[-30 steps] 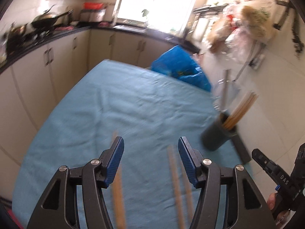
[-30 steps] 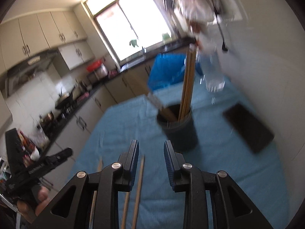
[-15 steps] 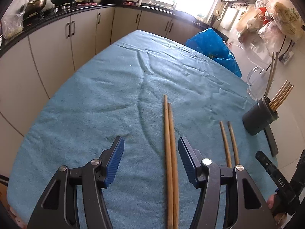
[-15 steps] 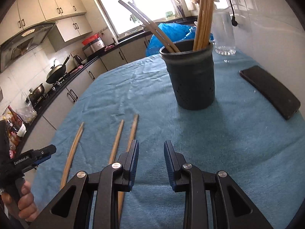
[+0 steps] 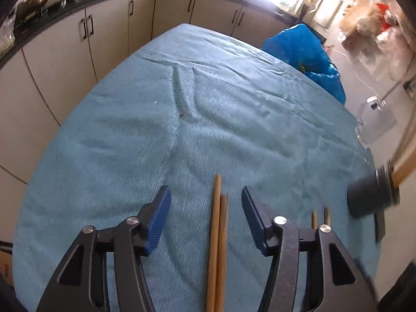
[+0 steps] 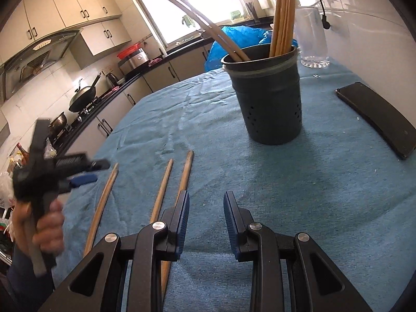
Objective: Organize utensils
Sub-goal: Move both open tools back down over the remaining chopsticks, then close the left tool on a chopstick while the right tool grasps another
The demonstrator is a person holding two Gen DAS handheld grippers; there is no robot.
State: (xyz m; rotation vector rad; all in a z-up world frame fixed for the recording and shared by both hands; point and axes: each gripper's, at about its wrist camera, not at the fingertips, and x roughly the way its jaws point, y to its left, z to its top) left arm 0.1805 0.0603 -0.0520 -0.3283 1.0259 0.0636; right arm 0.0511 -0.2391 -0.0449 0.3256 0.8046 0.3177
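A pair of wooden chopsticks (image 5: 218,236) lies on the blue cloth (image 5: 208,104) between the pads of my left gripper (image 5: 205,197). Its jaws are closing, and the pads stand clear of the sticks. Two more chopsticks (image 5: 319,217) lie to the right, near the dark holder (image 5: 371,199). In the right wrist view the holder (image 6: 270,104) stands upright with several chopsticks (image 6: 283,13) in it. My right gripper (image 6: 207,200) hovers low over the cloth, slightly open and empty, with a loose chopstick (image 6: 186,171) running under its left finger. The left gripper (image 6: 96,173) hangs above the leftmost pair (image 6: 104,202).
A black phone (image 6: 377,117) lies right of the holder, and a clear glass (image 6: 312,36) stands behind it. A blue bag (image 5: 306,57) sits at the table's far edge. Kitchen cabinets (image 5: 65,52) and a stove with pans run along the left. A hand (image 6: 46,223) holds the left gripper.
The left gripper dropped and moved along the chopstick pair, which now lies centred between its narrowing jaws. The right gripper sank toward the cloth at first, then held still.
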